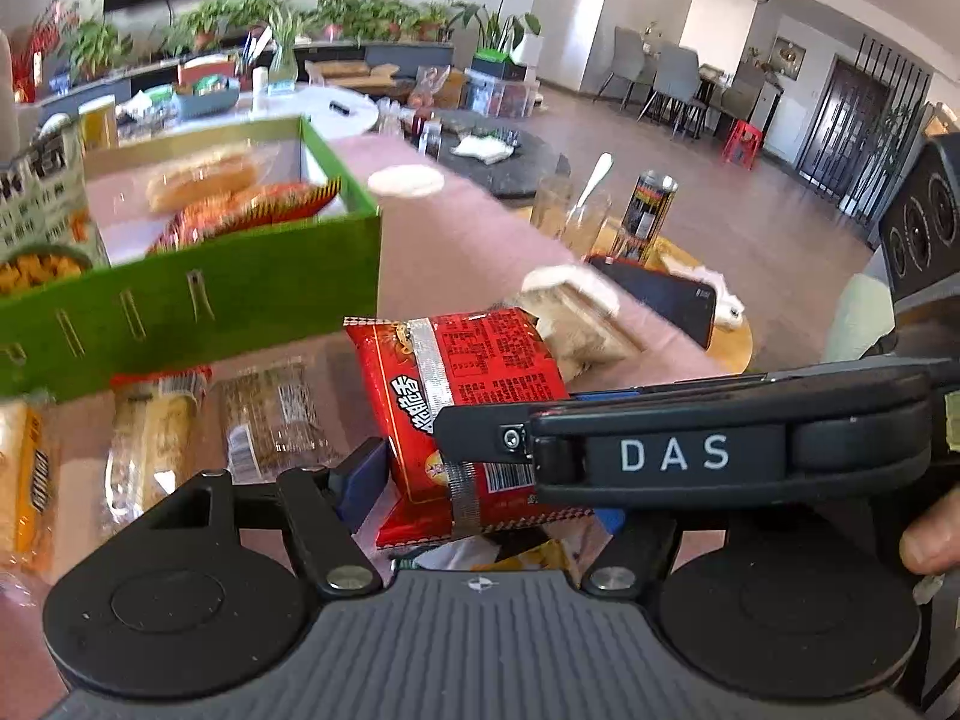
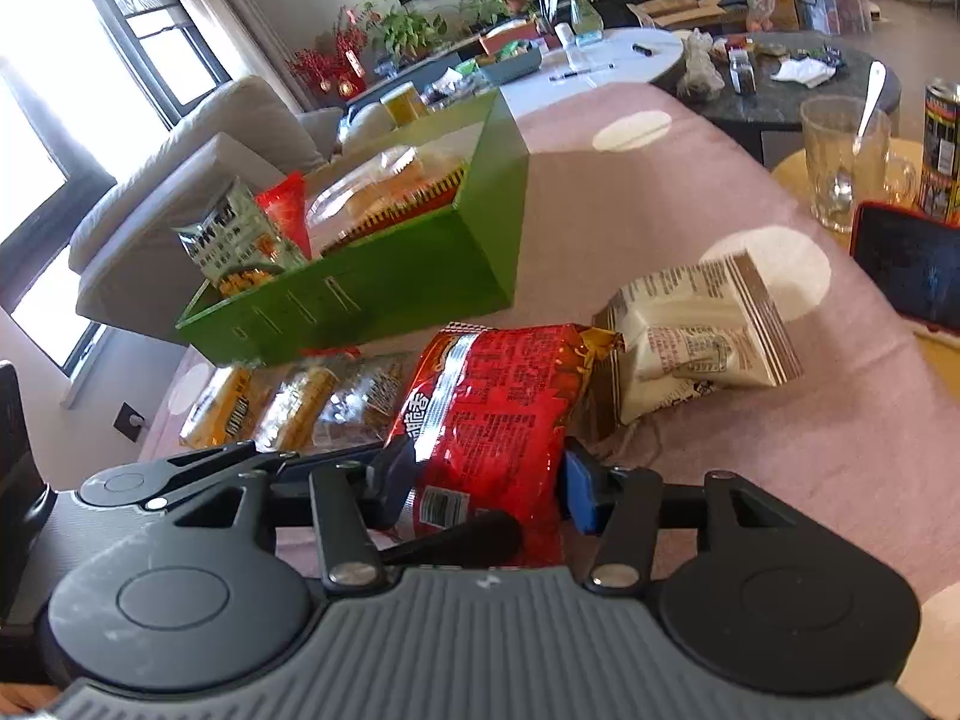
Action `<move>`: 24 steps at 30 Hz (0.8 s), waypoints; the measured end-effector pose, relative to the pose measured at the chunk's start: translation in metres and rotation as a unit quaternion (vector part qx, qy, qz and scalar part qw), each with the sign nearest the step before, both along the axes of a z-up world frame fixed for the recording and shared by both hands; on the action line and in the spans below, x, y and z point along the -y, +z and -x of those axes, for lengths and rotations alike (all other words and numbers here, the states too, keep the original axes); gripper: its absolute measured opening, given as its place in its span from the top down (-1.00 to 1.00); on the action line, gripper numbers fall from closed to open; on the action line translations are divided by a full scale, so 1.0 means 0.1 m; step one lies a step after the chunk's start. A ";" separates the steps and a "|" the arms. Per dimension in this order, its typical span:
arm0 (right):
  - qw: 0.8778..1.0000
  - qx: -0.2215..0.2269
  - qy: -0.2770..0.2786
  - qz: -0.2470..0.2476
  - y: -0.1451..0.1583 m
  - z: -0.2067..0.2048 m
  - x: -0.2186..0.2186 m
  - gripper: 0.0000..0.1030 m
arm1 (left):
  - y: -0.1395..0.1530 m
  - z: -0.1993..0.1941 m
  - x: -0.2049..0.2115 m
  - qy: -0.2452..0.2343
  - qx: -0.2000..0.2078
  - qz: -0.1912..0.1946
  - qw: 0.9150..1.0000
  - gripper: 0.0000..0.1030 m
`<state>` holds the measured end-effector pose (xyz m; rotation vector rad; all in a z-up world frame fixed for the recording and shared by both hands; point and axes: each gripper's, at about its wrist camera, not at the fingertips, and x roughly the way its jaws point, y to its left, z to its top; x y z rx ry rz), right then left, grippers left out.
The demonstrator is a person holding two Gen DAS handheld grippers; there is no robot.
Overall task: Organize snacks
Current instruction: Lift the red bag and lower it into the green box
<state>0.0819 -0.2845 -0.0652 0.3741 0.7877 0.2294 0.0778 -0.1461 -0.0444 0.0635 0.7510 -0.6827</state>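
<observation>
A red snack bag [image 1: 462,396] [image 2: 492,414] is held above the pink cloth. My left gripper [image 1: 480,492] is closed on its lower part, blue pads against it. My right gripper [image 2: 480,486] is also shut on the same bag, and its black body crosses the left wrist view [image 1: 690,450]. A green box [image 1: 198,294] [image 2: 384,276] with several snack packs inside stands behind to the left. A beige snack bag [image 2: 702,336] [image 1: 576,324] lies to the right. Yellow bread packs [image 2: 288,402] [image 1: 150,426] lie in front of the box.
A phone with a red case [image 2: 906,270] lies at the cloth's right edge. A glass mug with a spoon [image 2: 846,162] and a can [image 2: 942,144] stand on a yellow side table. A sofa [image 2: 180,180] is behind the box.
</observation>
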 end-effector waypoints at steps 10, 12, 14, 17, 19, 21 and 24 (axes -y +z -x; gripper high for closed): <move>0.998 0.064 0.014 -0.007 0.39 0.11 -0.06 -0.10 | 0.41 0.19 -0.11 0.019 0.070 0.011 0.997 -0.26; 0.997 0.073 0.020 -0.009 0.45 0.09 -0.09 -0.09 | 0.48 0.21 -0.15 0.023 0.079 0.012 0.997 -0.26; 0.996 0.082 0.026 -0.008 0.52 0.06 -0.11 -0.10 | 0.53 0.20 -0.18 0.029 0.088 0.011 0.996 -0.26; 0.995 0.096 0.035 -0.005 0.60 0.01 -0.16 -0.10 | 0.59 0.17 -0.22 0.036 0.095 0.013 0.995 -0.27; 0.994 0.103 0.039 -0.002 0.63 -0.02 -0.18 -0.10 | 0.61 0.13 -0.24 0.041 0.097 0.013 0.994 -0.27; 0.993 0.108 0.042 0.000 0.65 -0.05 -0.21 -0.10 | 0.62 0.07 -0.25 0.045 0.099 0.011 0.994 -0.27; 0.993 0.110 0.047 0.003 0.66 -0.13 -0.23 -0.10 | 0.65 -0.03 -0.25 0.050 0.104 0.004 0.993 -0.27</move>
